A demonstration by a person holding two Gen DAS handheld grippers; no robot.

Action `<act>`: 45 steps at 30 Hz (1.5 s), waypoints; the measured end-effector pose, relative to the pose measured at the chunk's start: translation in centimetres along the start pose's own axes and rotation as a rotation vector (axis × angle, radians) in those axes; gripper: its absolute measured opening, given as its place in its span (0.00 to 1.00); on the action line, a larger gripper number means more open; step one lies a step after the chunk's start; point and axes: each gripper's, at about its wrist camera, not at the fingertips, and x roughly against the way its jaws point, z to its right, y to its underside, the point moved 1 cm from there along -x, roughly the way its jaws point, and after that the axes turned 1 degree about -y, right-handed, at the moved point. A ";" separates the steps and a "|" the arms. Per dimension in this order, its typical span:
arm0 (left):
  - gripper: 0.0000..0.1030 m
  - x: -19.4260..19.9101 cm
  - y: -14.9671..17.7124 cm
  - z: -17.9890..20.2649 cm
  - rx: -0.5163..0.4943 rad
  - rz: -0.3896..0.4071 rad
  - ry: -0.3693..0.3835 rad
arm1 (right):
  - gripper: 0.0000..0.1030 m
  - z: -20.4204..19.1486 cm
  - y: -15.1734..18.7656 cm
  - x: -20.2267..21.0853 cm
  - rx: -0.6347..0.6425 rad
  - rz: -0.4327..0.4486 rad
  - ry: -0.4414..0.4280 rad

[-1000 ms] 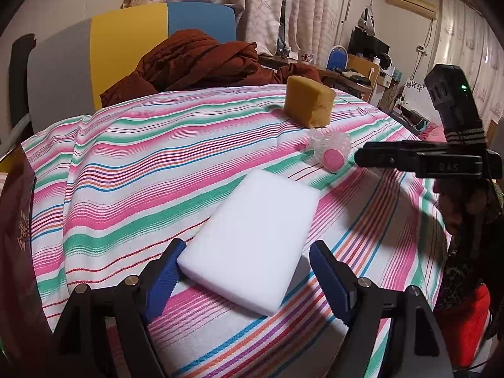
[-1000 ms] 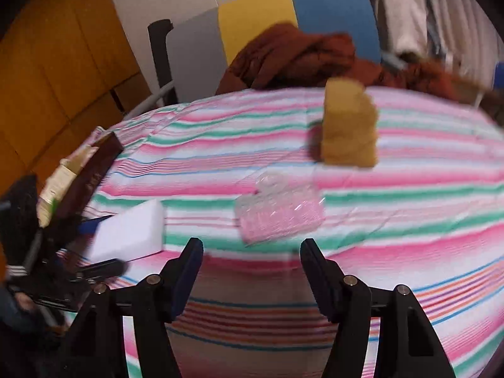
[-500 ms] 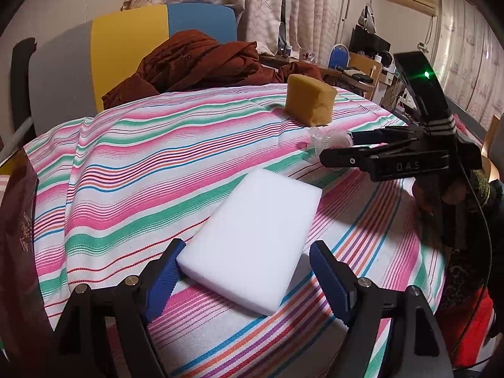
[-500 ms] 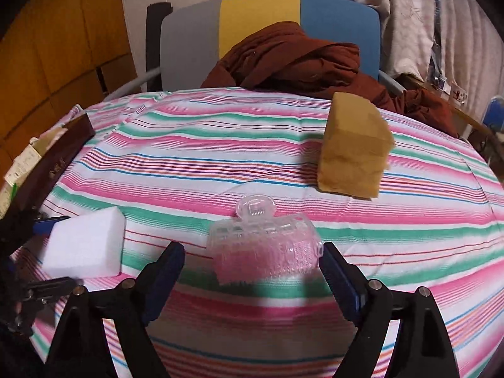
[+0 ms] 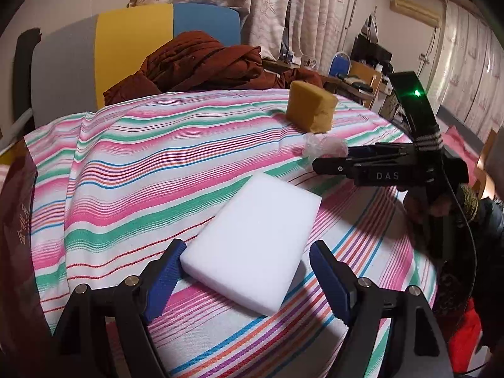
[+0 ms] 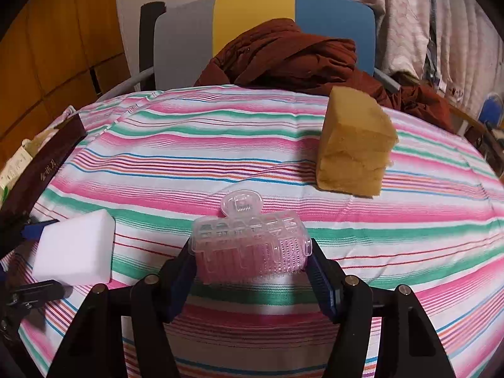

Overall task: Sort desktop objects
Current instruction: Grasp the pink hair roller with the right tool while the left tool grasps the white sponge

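Observation:
A white foam block (image 5: pixel 252 242) lies on the striped tablecloth (image 5: pixel 141 163). My left gripper (image 5: pixel 249 280) stands open around the block's near end, its left pad at the corner and its right pad apart. A clear plastic brush with pink bristles (image 6: pixel 250 239) sits between my right gripper's fingers (image 6: pixel 186 271), which press on both its ends; the right gripper (image 6: pixel 252 275) is shut on it. In the left wrist view the right gripper (image 5: pixel 346 163) reaches in from the right at the brush (image 5: pixel 321 146). A yellow sponge (image 6: pixel 352 154) stands behind. The white block (image 6: pixel 75 252) lies far left.
A dark maroon box (image 6: pixel 47 163) lies along the table's left edge. A rust-brown jacket (image 5: pixel 201 63) is heaped on a grey, yellow and blue chair (image 5: pixel 132 37) behind the table. A person's hand (image 5: pixel 422 208) holds the right gripper beyond the table's right edge.
My right gripper has moved forward around the pink brush and its fingers have narrowed from wide open onto the brush's ends. The left gripper and white block have stayed put.

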 end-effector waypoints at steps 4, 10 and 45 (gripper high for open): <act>0.80 -0.2 -0.2 1.0 -0.065 -0.021 -0.020 | 0.65 0.3 0.0 -0.3 -0.019 -0.002 0.000; 0.78 0.2 -0.2 0.7 -0.058 -0.035 0.023 | 0.65 0.4 0.2 -0.3 -0.029 0.002 -0.005; 0.63 0.0 -0.9 0.9 -0.053 -0.046 0.020 | 0.64 -0.4 0.4 0.3 -0.027 0.010 0.011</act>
